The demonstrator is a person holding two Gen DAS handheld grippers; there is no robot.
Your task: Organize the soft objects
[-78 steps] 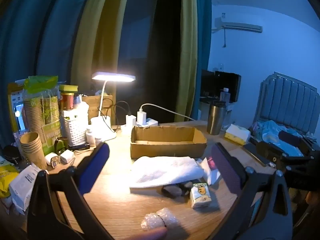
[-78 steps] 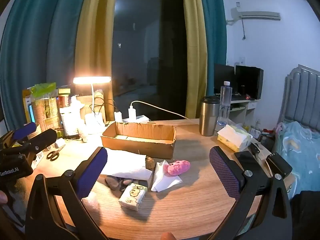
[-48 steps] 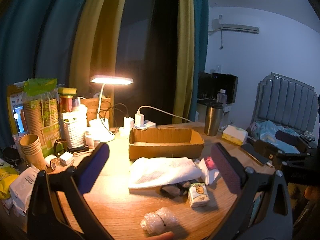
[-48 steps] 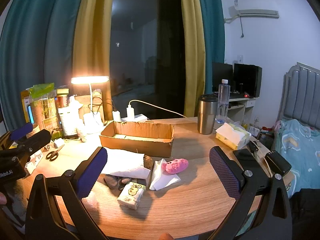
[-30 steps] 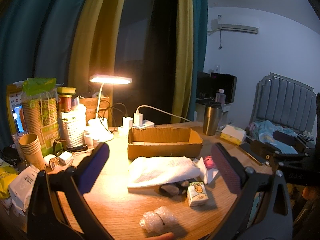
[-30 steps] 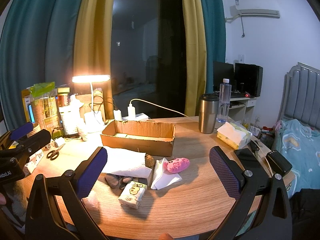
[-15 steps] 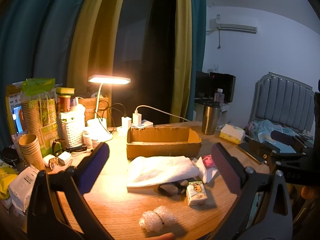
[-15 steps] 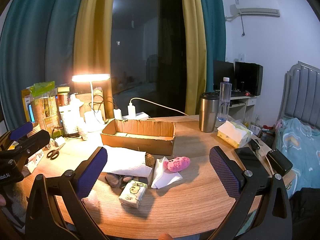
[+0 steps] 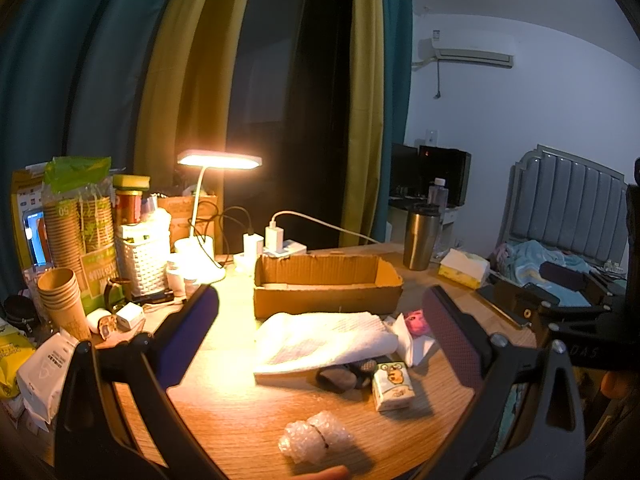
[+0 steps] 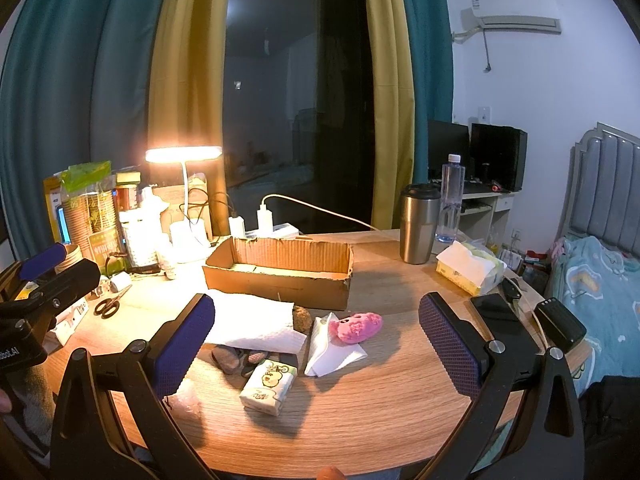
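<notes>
Round wood-grain table holds rectangular corrugated cardboard box.

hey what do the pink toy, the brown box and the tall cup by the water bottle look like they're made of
Pink toy: fuzzy plush, matte nap. Brown box: raw corrugated cardboard, fluting visible along its torn rim. Tall cup: probably brushed stainless steel, soft sheen, with a dark lid, likely plastic.

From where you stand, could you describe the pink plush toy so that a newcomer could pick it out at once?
Find the open cardboard box in the middle of the round wooden table. Just in front of its right corner, the pink plush toy lies on a folded white tissue. It is the only pink, fuzzy thing there; the neighbours are white or dark.
</notes>
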